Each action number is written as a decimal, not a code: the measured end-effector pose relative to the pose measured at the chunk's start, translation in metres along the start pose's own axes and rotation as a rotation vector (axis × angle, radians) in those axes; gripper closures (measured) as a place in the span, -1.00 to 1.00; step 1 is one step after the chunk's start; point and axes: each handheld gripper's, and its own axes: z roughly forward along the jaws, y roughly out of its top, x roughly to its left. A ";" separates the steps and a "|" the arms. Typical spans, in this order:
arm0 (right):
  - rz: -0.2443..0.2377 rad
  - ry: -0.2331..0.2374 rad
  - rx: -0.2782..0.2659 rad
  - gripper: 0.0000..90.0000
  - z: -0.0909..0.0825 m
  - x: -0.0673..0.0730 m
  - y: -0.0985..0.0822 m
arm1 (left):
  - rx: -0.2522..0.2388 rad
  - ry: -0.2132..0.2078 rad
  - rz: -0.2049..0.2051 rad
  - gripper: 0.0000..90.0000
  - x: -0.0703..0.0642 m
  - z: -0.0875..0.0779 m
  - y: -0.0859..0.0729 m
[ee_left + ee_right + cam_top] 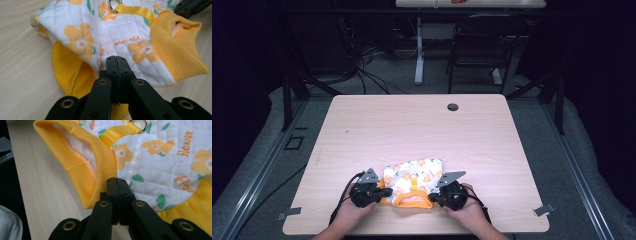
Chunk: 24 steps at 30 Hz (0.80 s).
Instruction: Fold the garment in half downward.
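A small quilted garment (414,176), white with orange flowers, lies near the table's front edge. It has yellow ribbed trim (175,55) and a yellow strap (117,132) with a metal ring (141,125). My left gripper (384,192) is at its left side, jaws shut on the quilted edge (116,58) above a yellow hem (67,75). My right gripper (432,198) is at its right side, jaws shut where the ribbed collar (82,167) meets the quilted cloth (116,180). The right gripper's black body (190,7) shows past the collar in the left gripper view.
The light wooden table (412,125) is bare beyond the garment, with a round cable hole (453,107) near its far edge. Metal clips (288,214) (543,210) sit at the front corners. A dark chair (482,45) and a second table (469,3) stand behind.
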 end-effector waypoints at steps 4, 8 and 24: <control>-0.005 -0.010 0.007 1.00 0.002 -0.004 0.005 | 0.001 0.014 -0.001 1.00 0.006 0.003 0.005; 0.024 -0.010 -0.007 1.00 0.006 -0.012 0.008 | -0.008 0.030 -0.013 1.00 0.014 0.006 0.009; 0.071 -0.056 -0.018 1.00 0.016 -0.033 0.022 | -0.031 0.068 -0.067 1.00 0.036 0.020 0.026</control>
